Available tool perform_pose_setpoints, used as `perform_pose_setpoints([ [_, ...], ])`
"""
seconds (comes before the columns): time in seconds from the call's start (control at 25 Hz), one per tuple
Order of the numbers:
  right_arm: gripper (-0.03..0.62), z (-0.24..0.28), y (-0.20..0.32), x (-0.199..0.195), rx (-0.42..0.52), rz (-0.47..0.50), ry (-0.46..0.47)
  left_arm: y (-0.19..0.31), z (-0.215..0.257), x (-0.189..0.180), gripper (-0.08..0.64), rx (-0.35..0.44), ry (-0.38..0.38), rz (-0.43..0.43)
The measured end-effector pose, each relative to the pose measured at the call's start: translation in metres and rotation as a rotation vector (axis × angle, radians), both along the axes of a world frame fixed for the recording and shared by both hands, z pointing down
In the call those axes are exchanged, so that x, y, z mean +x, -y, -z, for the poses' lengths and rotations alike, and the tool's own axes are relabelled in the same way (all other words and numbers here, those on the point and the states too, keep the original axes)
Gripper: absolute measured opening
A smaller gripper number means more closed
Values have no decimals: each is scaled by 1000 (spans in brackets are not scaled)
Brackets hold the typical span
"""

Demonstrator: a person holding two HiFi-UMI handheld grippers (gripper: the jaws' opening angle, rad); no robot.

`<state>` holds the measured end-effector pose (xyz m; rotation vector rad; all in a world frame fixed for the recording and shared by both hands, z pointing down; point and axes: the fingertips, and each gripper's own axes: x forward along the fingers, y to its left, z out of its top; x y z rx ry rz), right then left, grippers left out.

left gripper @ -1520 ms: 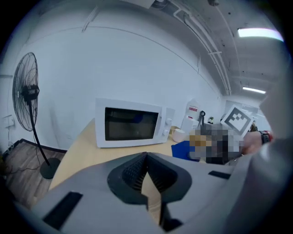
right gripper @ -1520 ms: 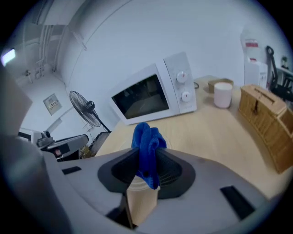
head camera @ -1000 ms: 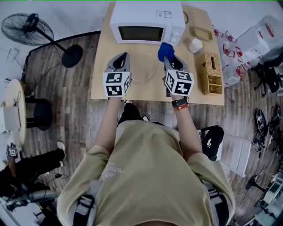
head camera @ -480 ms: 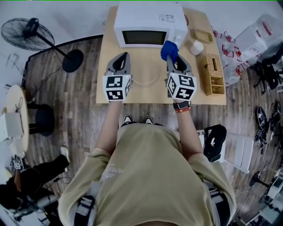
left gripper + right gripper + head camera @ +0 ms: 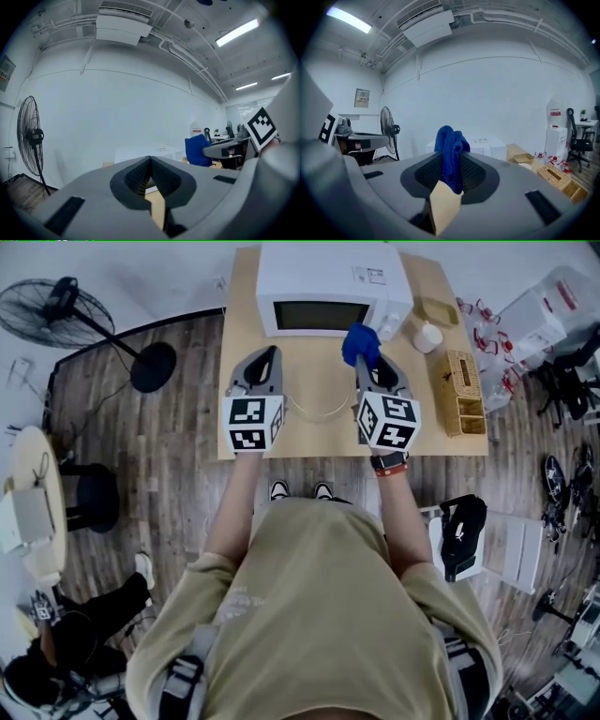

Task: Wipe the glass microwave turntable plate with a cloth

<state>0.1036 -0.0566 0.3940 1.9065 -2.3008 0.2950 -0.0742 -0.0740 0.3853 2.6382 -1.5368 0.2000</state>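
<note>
glass plate (image 5: 319,414) lying between both grippers, left gripper (image 5: 270,357) pressed together, right gripper (image 5: 369,364) pinching blue cloth (image 5: 360,341)

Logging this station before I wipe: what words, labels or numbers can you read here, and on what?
Nothing is legible.
Microwave top label: too small.
Wall sign: blurred.
Red label, far right: blurred.
Left cube, right cube: markers only, no words.

Nothing legible: the label (image 5: 375,276) atop the microwave (image 5: 314,273) is too small to read.
</note>
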Motion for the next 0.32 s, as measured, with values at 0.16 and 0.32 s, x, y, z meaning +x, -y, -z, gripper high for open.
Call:
perform_pose_setpoints([
  [0.16,117,-6,4,-10,-18,1,-10,8,-10,-10,18,-18,5,-18],
  [0.32,118,-12,14,-22,-37,30,-14,21,-18,-21,18,-33,17,-45],
])
